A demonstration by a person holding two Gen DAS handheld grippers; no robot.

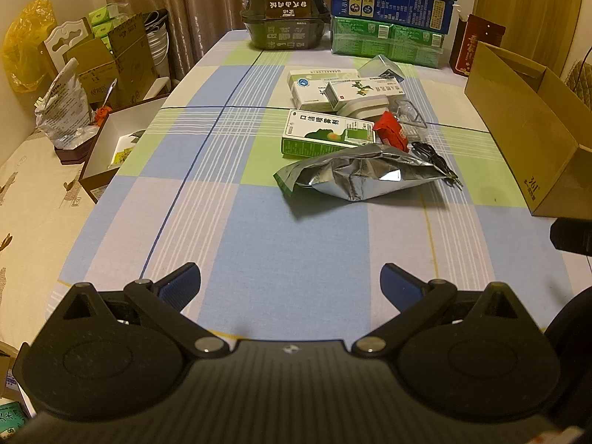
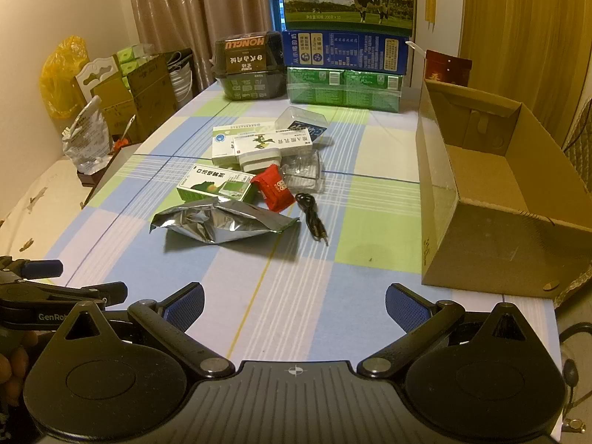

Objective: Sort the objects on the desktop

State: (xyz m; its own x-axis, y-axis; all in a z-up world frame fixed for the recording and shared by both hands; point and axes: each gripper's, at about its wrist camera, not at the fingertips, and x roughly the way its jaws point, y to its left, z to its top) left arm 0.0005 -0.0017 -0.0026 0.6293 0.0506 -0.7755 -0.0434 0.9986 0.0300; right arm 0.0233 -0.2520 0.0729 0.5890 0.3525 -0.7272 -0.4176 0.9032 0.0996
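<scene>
A heap of small items lies mid-table on the checked cloth: a crumpled silver foil bag (image 1: 362,175) (image 2: 222,224), a green medicine box (image 1: 325,135) (image 2: 216,187), white medicine boxes (image 1: 333,90) (image 2: 255,146), a red packet (image 1: 391,131) (image 2: 275,187), a coiled black cable (image 1: 436,161) (image 2: 312,214) and clear plastic boxes (image 2: 303,174). An open cardboard box (image 1: 532,118) (image 2: 492,199) stands empty at the right. My left gripper (image 1: 290,285) and right gripper (image 2: 294,303) hover open over the near cloth, well short of the heap, nothing between their fingers.
Stacked milk cartons (image 2: 344,59) and a dark Honglu pack (image 1: 285,14) line the far edge. A white open box (image 1: 118,144) sits off the table's left side, with cartons and bags beyond it. The left gripper's side and a hand show at the right wrist view's lower left (image 2: 33,296).
</scene>
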